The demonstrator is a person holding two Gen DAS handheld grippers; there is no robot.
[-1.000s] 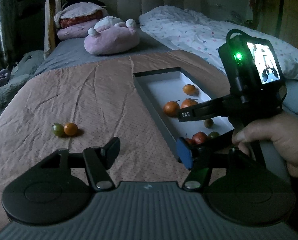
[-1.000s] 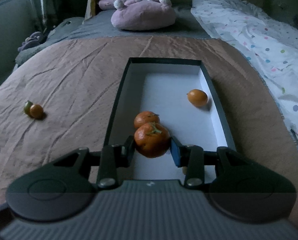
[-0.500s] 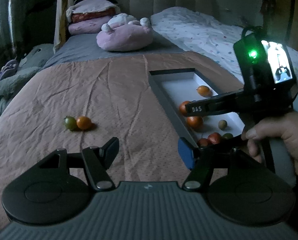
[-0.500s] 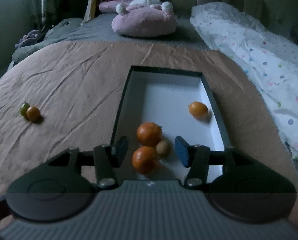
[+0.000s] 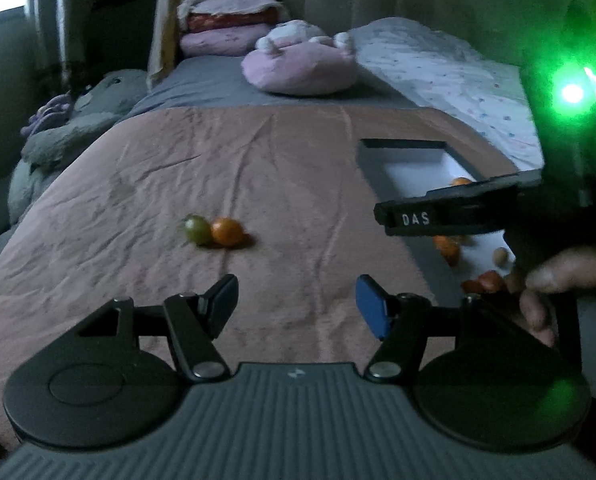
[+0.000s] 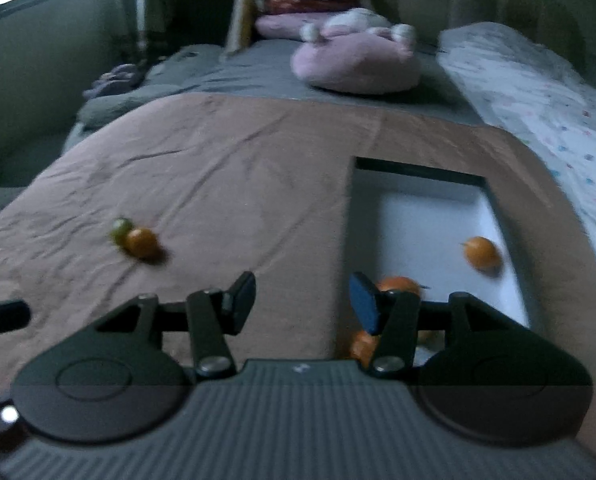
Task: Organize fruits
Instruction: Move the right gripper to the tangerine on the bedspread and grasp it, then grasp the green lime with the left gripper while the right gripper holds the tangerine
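A green fruit [image 5: 196,229] and a small orange fruit [image 5: 227,231] lie touching on the pink-brown bedspread [image 5: 258,168], ahead and left of my open, empty left gripper [image 5: 296,306]. They also show in the right wrist view: the green fruit [image 6: 121,229], the orange one [image 6: 141,242]. A dark-rimmed box [image 6: 418,169] with a white floor holds several orange and red fruits, among them one [image 6: 481,252] near its right wall. My right gripper [image 6: 302,300] is open and empty, over the box's left rim. Its body [image 5: 458,212] crosses the left wrist view.
A pink plush cushion [image 5: 300,66] and stacked pillows [image 5: 228,28] lie at the head of the bed. A white dotted duvet [image 6: 538,92] runs along the right side. Grey plush toys [image 5: 70,128] sit at the left edge.
My right gripper let go of the tangerine into the box, opened wide and swung left. My left gripper also turned left, bringing the two loose fruits nearer the centre.
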